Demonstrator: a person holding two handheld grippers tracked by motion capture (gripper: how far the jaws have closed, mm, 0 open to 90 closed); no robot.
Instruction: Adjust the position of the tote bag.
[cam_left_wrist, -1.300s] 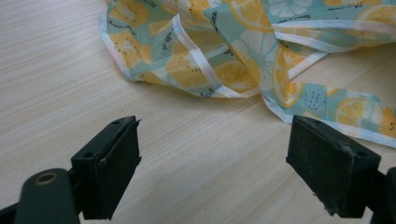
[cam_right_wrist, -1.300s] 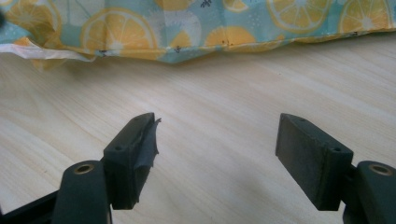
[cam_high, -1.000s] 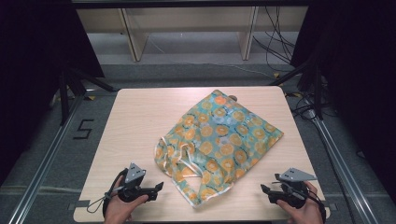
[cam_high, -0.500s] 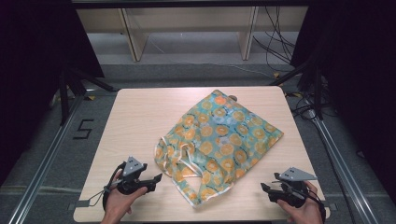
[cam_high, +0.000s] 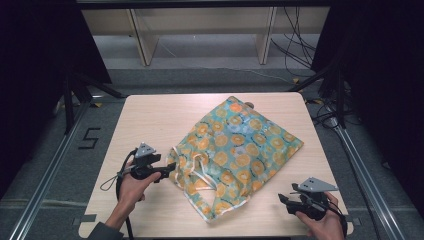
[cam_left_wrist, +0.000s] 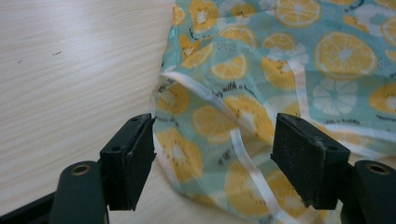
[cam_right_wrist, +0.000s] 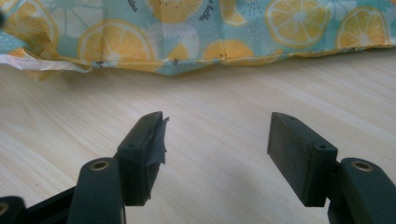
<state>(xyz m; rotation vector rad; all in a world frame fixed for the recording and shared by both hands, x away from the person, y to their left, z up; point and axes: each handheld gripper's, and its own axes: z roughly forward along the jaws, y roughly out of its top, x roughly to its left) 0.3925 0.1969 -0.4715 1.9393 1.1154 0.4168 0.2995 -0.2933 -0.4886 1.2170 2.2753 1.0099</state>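
Note:
A teal cloth bag (cam_high: 240, 145) printed with orange slices lies flat across the middle of the wooden table (cam_high: 150, 115), its white-trimmed mouth toward the front left. My left gripper (cam_high: 169, 172) reaches the bag's near-left rim. In the left gripper view the bag's rim (cam_left_wrist: 219, 126) and a white strap lie between the jaws of the left gripper (cam_left_wrist: 212, 135); the jaws have just been closing, but the pads stand clear of the cloth. My right gripper (cam_high: 283, 199) rests near the front right corner, short of the bag. The right gripper (cam_right_wrist: 217, 126) has bare table between its jaws, which have just been closing.
Wooden shelving (cam_high: 200, 30) stands beyond the table's far edge. Cables (cam_high: 300, 50) run over the floor at the back right, and black frame posts (cam_high: 67, 95) flank both sides. The table's front edge lies just under both hands.
My left gripper has moved up the table and to the right, up to the bag's rim, and its jaws have narrowed. The right gripper has stayed in place, and its jaws have narrowed slightly.

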